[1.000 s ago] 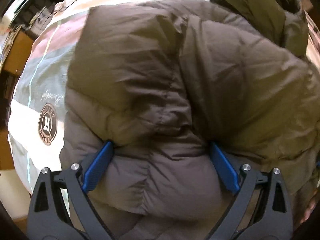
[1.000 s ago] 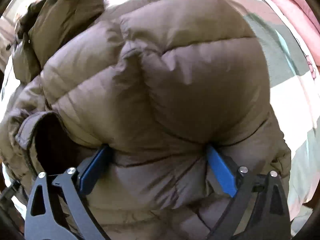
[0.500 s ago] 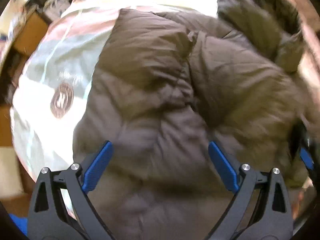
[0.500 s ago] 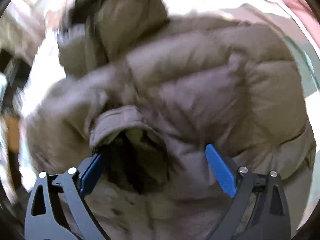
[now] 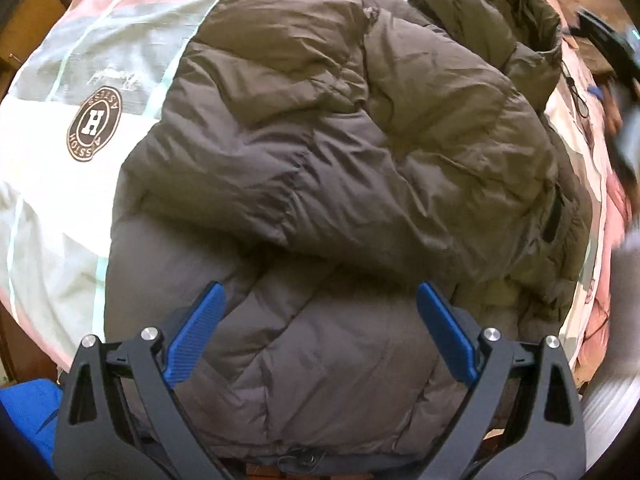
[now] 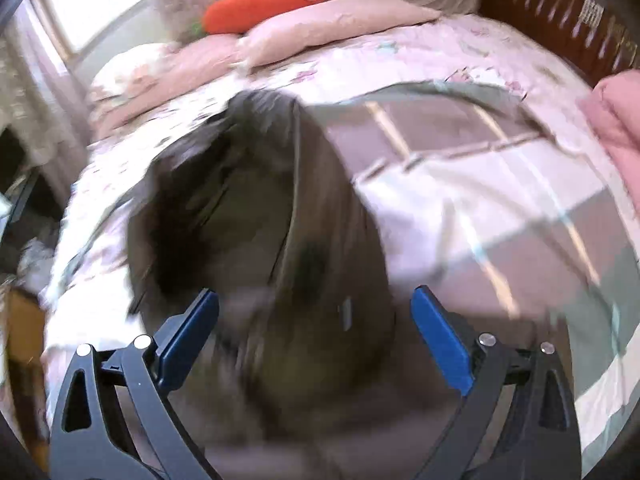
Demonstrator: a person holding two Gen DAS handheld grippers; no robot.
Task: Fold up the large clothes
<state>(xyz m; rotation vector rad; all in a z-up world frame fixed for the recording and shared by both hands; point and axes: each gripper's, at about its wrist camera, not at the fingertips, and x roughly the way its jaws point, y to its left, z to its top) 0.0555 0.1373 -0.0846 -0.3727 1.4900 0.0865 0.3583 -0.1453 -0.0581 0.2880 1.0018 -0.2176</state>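
A brown puffer jacket lies folded over itself on a bed, its hood at the far right. My left gripper is open and empty, held above the jacket's near part. My right gripper is open and empty above the jacket, which is blurred in the right wrist view; its dark opening faces left. The right gripper also shows blurred at the right edge of the left wrist view.
The jacket rests on a striped bedcover with a round H badge. Pink pillows and an orange carrot-shaped cushion lie at the bed's head. A pink blanket is at the right. Wooden furniture stands beyond the bed.
Both grippers have lifted off and pulled back from the jacket, which they were pressed into a second ago. The right one has swung up towards the bed's head.
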